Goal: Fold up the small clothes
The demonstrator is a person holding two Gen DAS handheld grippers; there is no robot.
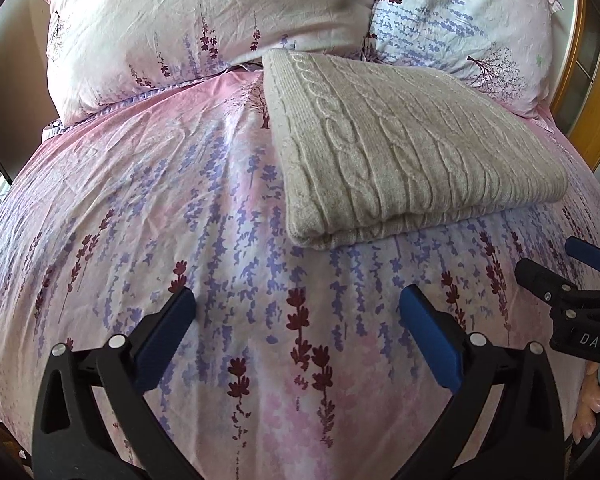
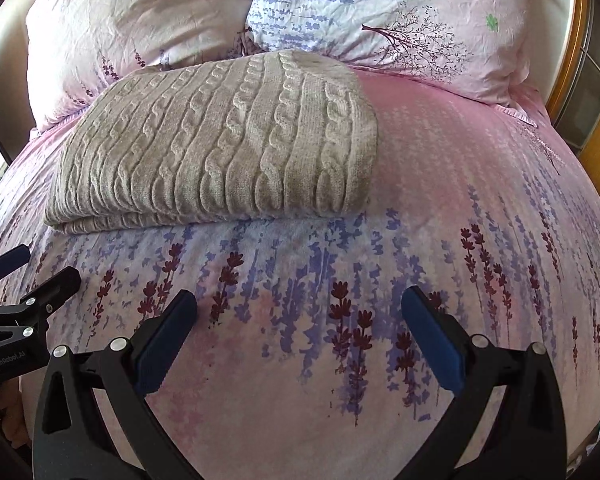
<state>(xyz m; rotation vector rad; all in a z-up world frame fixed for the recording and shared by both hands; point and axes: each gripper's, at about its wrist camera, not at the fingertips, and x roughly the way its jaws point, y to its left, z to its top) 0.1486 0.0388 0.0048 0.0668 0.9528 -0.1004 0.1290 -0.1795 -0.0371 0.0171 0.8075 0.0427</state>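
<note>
While the left tool [image 1: 296, 316] hangs with its blue-padded fingers spread wide and nothing between them, a pink bed cover printed with purple and maroon lavender sprigs [image 1: 180, 216] fills the ground beneath it. Ahead and to the right of this tool lies the folded beige cable-knit sweater [image 1: 404, 152], flat on the cover, its folded edge facing the tool. Beyond it two matching floral pillows [image 1: 204, 20] lean at the head of the bed, and a wooden frame [image 1: 580, 92] runs along the far right. The right tool [image 1: 580, 276] shows at the right edge.

From the right wrist, the right tool [image 2: 298, 316] also stands wide apart and empty above the same cover [image 2: 460, 200]. The sweater [image 2: 220, 140] sits ahead and to its left, touching the left pillow [image 2: 140, 12]. The left tool [image 2: 24, 280] shows at the left edge, and a wood-framed glass panel [image 2: 592, 80] stands far right.
</note>
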